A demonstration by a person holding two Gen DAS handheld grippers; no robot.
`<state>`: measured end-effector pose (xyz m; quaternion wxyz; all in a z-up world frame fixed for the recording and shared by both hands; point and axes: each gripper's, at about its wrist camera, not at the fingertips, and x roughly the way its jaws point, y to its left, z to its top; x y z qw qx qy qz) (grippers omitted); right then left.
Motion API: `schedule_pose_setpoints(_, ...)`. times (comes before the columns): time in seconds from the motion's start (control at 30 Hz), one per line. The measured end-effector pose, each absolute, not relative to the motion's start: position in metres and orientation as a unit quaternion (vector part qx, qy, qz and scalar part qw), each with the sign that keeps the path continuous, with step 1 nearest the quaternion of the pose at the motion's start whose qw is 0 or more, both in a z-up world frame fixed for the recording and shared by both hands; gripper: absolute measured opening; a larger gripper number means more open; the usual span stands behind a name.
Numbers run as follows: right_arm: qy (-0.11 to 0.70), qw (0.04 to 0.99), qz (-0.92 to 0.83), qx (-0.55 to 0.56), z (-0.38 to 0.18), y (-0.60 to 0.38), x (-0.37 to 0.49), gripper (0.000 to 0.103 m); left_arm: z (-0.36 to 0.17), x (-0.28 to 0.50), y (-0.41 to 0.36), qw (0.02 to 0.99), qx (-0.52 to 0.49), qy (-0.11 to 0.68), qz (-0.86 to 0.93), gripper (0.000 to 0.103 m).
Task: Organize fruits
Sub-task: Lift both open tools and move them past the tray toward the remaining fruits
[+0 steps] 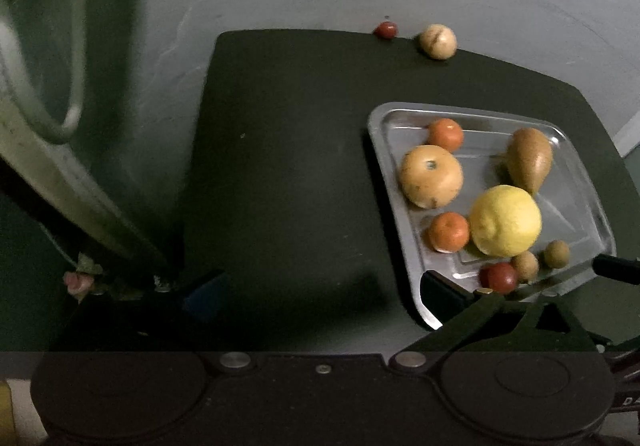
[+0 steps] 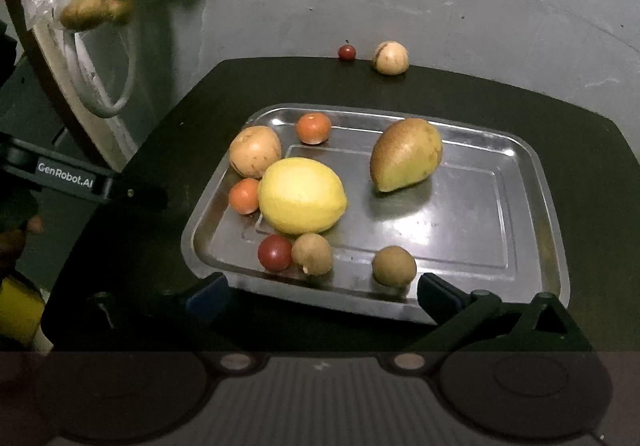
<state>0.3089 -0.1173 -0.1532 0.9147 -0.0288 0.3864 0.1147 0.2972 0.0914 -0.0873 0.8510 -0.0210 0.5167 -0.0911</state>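
Both tongs, left (image 1: 320, 288) and right (image 2: 322, 292), gape wide and empty; eight fruits fill the tray (image 2: 536, 182), while a pale fruit (image 2: 391, 57) and a red one (image 2: 347, 52) wait outside.

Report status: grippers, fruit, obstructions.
Both grippers open, empty. Eight fruits in tray; cherry and pale fruit at table's far edge. Path clear.
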Motion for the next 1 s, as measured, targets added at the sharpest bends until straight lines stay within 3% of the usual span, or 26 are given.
schedule_pose_setpoints(0.5,0.377,0.916,0.123,-0.051,-0.137,-0.139,0.347,0.103,-0.093,0.334,0.099,0.857,-0.038,0.514,0.003,0.102)
schedule_pose_setpoints(1.0,0.371,0.922,0.111,-0.031,-0.129,-0.175,0.389,0.103,-0.081,0.401,0.058,0.873,-0.014,0.488,-0.001,0.102)
